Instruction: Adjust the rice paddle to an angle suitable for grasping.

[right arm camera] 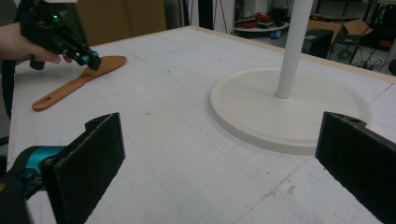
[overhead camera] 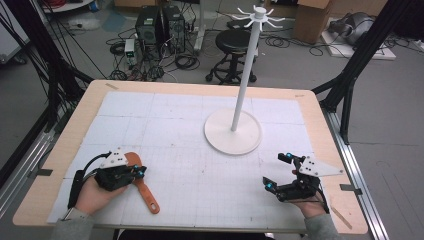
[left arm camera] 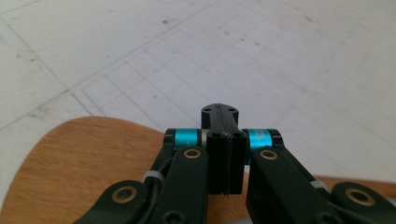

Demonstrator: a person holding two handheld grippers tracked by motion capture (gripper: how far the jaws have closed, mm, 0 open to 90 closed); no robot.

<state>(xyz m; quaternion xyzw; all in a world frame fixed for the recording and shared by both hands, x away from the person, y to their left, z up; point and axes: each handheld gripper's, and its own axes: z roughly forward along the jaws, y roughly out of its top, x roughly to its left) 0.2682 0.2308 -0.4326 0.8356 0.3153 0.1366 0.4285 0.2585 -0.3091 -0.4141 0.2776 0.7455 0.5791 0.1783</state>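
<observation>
So the wooden spatula lies flat on the surface at the near left, right under the left hand-held gripper. Its long axis runs diagonally: the wide blade sits up by the gripper body and the handle, with the hang hole at its end, points down toward the near edge and a bit rightward. In the left gripper view the jaws are pressed fully together with nothing between them, hovering over the blade, and I can't tell whether they touch the wood.

The right hand-held gripper sits well apart on the near right, jaws spread wide and empty, closer to the white rack than to the spatula. So the left hand is clearly the nearer one, and I'd guess it has to open before it can pinch anything.

No brands, labels or readable writing anywhere that I can make out.
</observation>
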